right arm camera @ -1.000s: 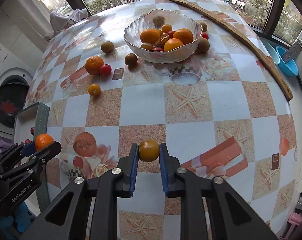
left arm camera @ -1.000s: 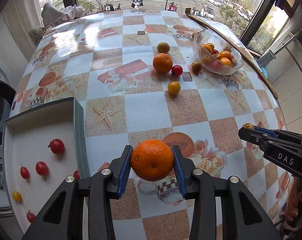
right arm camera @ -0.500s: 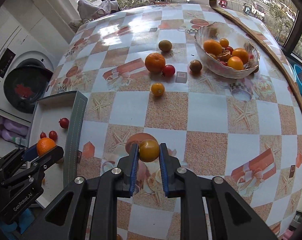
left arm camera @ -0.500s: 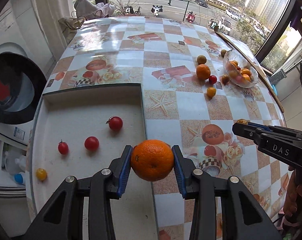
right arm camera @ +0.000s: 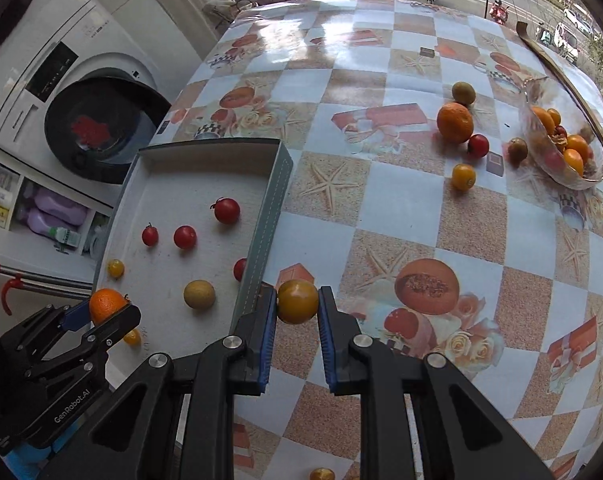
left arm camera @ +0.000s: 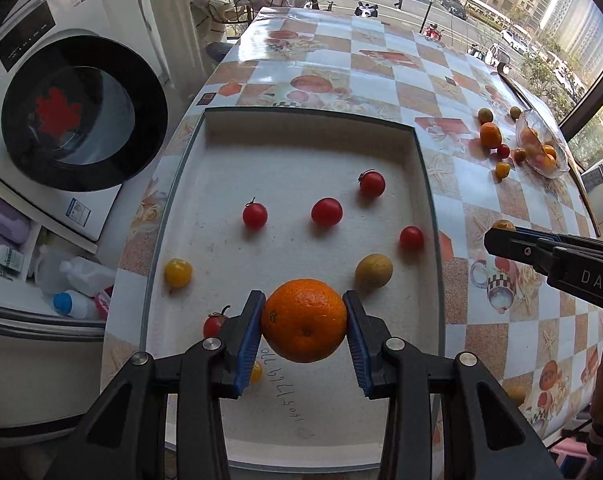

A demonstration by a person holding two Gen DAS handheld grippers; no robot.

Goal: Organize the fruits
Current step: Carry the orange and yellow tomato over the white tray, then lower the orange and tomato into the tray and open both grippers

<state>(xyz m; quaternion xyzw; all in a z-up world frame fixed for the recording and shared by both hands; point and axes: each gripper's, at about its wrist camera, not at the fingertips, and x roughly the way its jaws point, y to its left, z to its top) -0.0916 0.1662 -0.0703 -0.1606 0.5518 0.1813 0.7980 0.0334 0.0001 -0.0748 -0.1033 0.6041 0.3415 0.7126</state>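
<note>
Jaws are clenching fruit: left gripper (left arm camera: 304,326) carrying an orange (left arm camera: 304,320) over the tray (left arm camera: 429,200), right gripper (right arm camera: 297,308) a tomato (right arm camera: 297,301); next, releasing inside.

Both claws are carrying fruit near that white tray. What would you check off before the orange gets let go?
1. Left gripper firmly pinches the orange: ok.
2. Orange is over the tray, inside its rim: ok.
3. Nothing under the drop spot: cannot tell; a red tomato and a pale round fruit lie close.
4. Orange is low enough not to bounce: cannot tell.
5. Right gripper, holding the small yellow fruit, is clear of the left: ok.
</note>
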